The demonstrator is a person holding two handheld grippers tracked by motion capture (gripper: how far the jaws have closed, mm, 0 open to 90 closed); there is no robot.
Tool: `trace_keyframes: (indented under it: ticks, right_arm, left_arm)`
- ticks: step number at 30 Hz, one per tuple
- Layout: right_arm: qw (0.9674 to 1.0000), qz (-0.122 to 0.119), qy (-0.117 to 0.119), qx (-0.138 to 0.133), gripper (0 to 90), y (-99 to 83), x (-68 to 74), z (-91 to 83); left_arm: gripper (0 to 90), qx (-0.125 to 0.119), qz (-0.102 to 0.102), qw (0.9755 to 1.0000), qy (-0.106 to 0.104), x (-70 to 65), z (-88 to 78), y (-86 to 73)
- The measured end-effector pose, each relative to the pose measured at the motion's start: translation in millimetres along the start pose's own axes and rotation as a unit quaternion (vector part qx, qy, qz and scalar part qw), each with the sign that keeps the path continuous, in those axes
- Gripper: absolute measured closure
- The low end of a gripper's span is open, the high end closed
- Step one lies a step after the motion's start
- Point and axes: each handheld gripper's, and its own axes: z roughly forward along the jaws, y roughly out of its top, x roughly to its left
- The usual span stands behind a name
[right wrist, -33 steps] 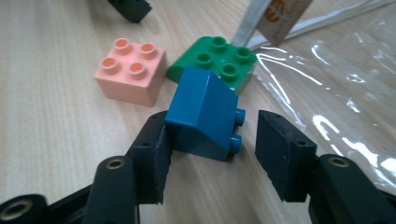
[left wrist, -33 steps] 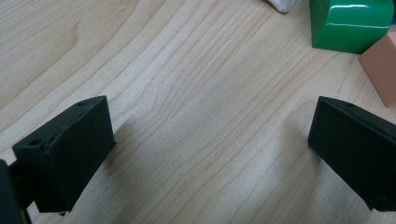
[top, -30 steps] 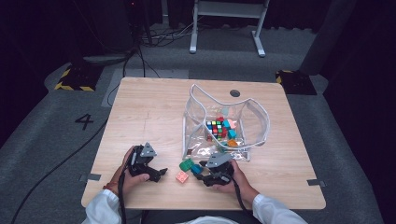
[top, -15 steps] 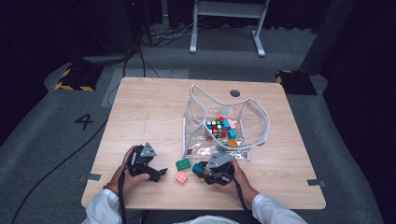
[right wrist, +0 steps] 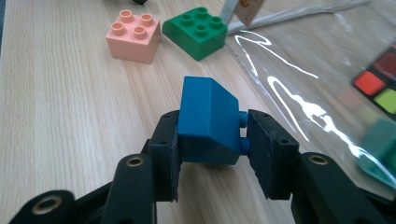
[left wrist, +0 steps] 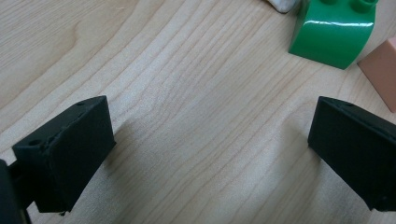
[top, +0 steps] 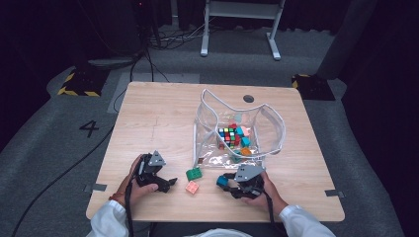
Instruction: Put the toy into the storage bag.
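My right gripper [right wrist: 215, 129] is shut on a blue brick [right wrist: 205, 107], its pads pressing the brick's two sides just above the table; its jaws have just been closing on it. In the high view that gripper [top: 225, 181] and the blue brick [top: 221, 181] sit near the front edge, below the clear bag [top: 269, 126]. A green brick [top: 193, 173] and a pink brick [top: 192, 187] lie between my two grippers. The left gripper [top: 169, 183] rests open on the wood, left of them. Between its wide jaws [left wrist: 210, 140] is bare wood, with the green brick [left wrist: 334, 32] and pink brick [left wrist: 380, 70] beyond.
The clear plastic bag stands open mid-table, holding a colour puzzle cube [top: 228, 137] and several small bricks. The green brick [right wrist: 196, 30] and pink brick [right wrist: 133, 35] lie ahead of the right jaws, the bag's plastic [right wrist: 303, 93] to their right. The table's front edge [top: 217, 218] is close.
The right gripper has closed on the blue brick and shifted a little to the right with it, away from the green brick. The left gripper has stayed put.
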Motion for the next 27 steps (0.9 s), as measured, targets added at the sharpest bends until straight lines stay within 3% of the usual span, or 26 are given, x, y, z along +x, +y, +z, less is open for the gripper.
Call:
trace_keyframes:
  ticks: [2,7,8,9,20,27]
  right_arm:
    - [0.9998,0.017,-0.002,0.004,56.7,-3.4,-1.9,-9.2]
    - [0.9997,0.021,-0.013,0.008,56.7,-14.7,-7.2,-28.2]
    - [0.9996,0.02,-0.017,0.01,56.7,-17.4,-8.6,-32.0]
    - [0.9998,0.001,-0.019,0.005,56.7,-20.2,-12.3,-34.3]
    - [0.9991,0.026,-0.032,0.012,56.7,-48.8,-24.2,-65.8]
    - [0.9968,0.049,-0.058,0.023,56.7,-70.1,-35.3,-93.2]
  left_arm:
    - [0.4,0.0,0.0,1.0,0.0,0.0,0.0,0.0]
    - [0.4,0.0,0.0,1.0,0.0,0.0,0.0,0.0]
    - [0.4,0.0,0.0,1.0,0.0,0.0,0.0,0.0]
    - [0.4,0.0,0.0,1.0,0.0,0.0,0.0,0.0]
    - [0.4,0.0,0.001,1.0,0.0,0.1,0.0,0.1]
    - [0.4,0.0,0.0,1.0,0.0,0.0,0.0,0.0]
